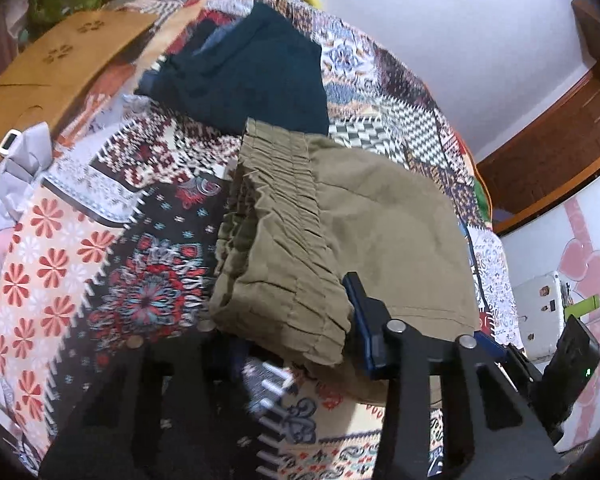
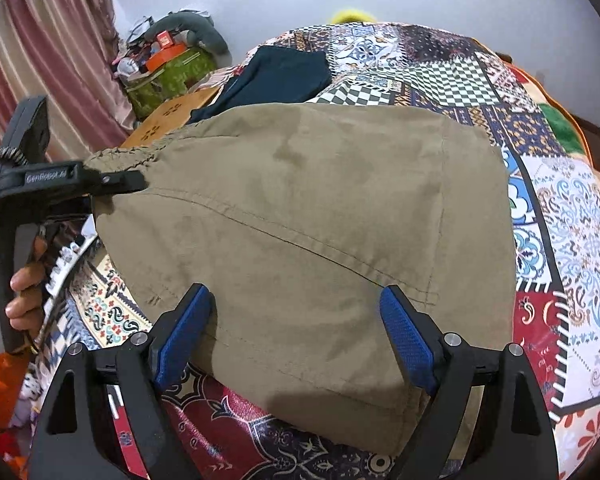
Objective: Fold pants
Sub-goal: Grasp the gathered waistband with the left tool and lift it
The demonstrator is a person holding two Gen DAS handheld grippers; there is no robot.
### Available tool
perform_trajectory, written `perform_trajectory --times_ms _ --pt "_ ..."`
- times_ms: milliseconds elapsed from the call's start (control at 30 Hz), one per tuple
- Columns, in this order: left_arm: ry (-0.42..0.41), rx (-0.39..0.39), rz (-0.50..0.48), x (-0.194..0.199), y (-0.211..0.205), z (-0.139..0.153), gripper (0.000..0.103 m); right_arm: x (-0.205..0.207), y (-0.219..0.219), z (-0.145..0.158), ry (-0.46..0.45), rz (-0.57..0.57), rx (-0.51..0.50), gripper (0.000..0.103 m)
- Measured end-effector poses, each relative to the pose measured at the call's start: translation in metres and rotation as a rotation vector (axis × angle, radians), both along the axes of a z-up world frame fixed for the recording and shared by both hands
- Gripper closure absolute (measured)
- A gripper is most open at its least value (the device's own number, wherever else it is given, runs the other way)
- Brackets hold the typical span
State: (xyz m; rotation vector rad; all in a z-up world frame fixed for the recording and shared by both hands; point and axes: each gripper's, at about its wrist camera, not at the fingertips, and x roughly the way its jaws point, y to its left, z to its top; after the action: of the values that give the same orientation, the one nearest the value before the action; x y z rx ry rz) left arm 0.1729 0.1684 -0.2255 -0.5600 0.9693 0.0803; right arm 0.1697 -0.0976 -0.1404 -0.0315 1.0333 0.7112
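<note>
1. One pair of khaki pants [image 2: 308,220], folded, on one patchwork bedspread [image 2: 572,216].
2. One dark teal garment [image 1: 252,68] beyond.
3. Two grippers: left gripper [image 1: 284,340] and right gripper [image 2: 296,336], four blue pads [image 2: 406,344] between them.
4. One wooden board [image 1: 60,68] with paw cutouts.
5. One green bag [image 2: 172,72].
6. One hand [image 2: 24,280].

A home bedroom, by the look of it. A patchwork bedspread [image 2: 480,92] covers a bed that fills both views. At 10 o'clock in the right wrist view hang pink curtains [image 2: 56,52], with a cluttered green box [image 2: 168,76] beside them. A wooden door frame [image 1: 548,148] stands at 3 o'clock in the left view.
</note>
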Motion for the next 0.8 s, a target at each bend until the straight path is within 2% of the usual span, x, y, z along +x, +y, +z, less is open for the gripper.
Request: perform_trajectory --times_ms 100,333,367,500,633,733,800 --pt "-0.010 0.136 0.030 -0.014 0.002 0.011 0.063 0.002 -0.010 0.002 0.027 -0.034 0.029 0.019" --pt "-0.025 0.487 0.115 -0.046 0.008 0.036 0.063 -0.005 -0.029 0.004 0.025 -0.083 0.009 0.019" --pt "-0.032 0.516 0.112 -0.048 0.007 0.041 0.063 -0.006 -0.030 0.003 0.026 -0.084 0.005 0.019" --pt "-0.083 0.530 0.084 -0.049 -0.001 0.060 0.064 -0.005 -0.034 -0.001 0.039 -0.096 0.004 0.020" --pt "-0.184 0.549 0.021 -0.043 -0.024 0.092 0.067 -0.004 -0.035 -0.002 0.041 -0.103 0.007 0.020" --pt "-0.267 0.523 -0.058 -0.038 -0.045 0.115 0.069 -0.004 -0.035 -0.002 0.041 -0.102 0.009 0.020" --pt "-0.304 0.474 -0.117 -0.030 -0.058 0.126 0.070 -0.004 -0.036 -0.002 0.042 -0.102 0.012 0.020"
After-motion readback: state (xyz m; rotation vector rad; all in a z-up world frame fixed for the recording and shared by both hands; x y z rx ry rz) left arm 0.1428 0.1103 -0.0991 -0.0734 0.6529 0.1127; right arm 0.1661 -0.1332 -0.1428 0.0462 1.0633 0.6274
